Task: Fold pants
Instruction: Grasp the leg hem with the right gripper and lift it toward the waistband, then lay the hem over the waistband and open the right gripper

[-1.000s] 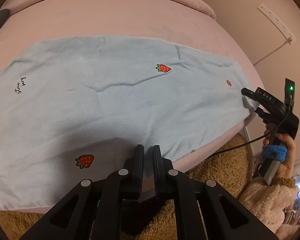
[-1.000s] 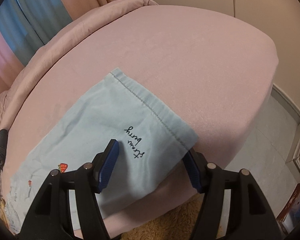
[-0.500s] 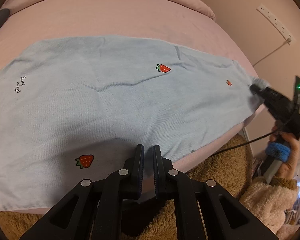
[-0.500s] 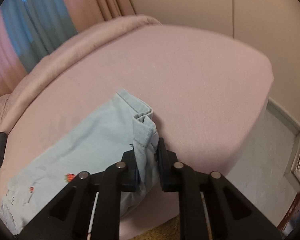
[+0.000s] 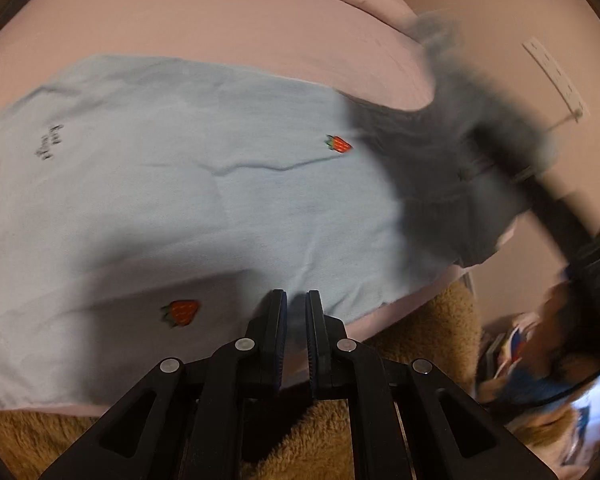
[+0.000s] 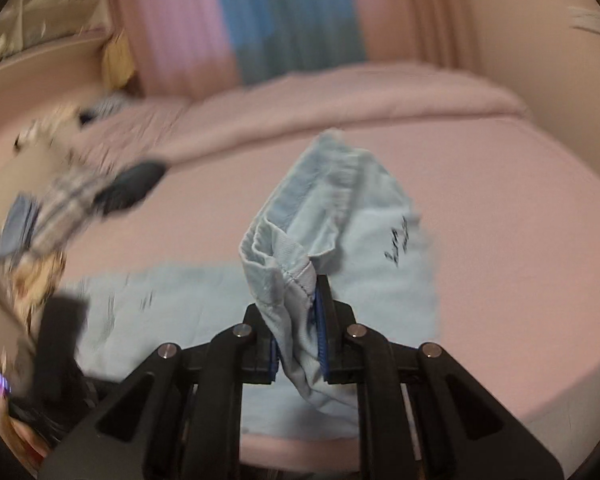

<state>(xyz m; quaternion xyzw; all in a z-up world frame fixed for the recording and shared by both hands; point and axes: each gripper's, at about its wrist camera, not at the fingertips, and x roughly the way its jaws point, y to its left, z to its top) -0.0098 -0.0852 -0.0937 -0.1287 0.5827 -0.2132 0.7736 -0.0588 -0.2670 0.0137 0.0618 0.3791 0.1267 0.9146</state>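
Observation:
Light blue pants [image 5: 220, 200] with red strawberry patches lie flat on the pink bed [image 5: 220, 20]. My left gripper [image 5: 296, 308] is shut at their near edge, with a strip of the blue fabric pinched between its pads. My right gripper [image 6: 296, 320] is shut on the bunched hem end of the pants [image 6: 292, 264] and holds it lifted above the flat part [image 6: 172, 304]. In the left wrist view that raised end [image 5: 440, 160] shows as a dark blurred flap at the right, with the right gripper [image 5: 540, 200] blurred behind it.
A blurred pile of checked clothes [image 6: 56, 200] and a dark object [image 6: 132, 184] lie at the bed's far left. Curtains [image 6: 284, 20] hang behind. A power strip [image 5: 552, 76] is on the wall. Brown fleece [image 5: 420, 320] of the person's clothing fills the space below the bed edge.
The right gripper closed on the hem end of the pants, lifted it and swung it over the flat part. The left gripper stayed shut at the near edge.

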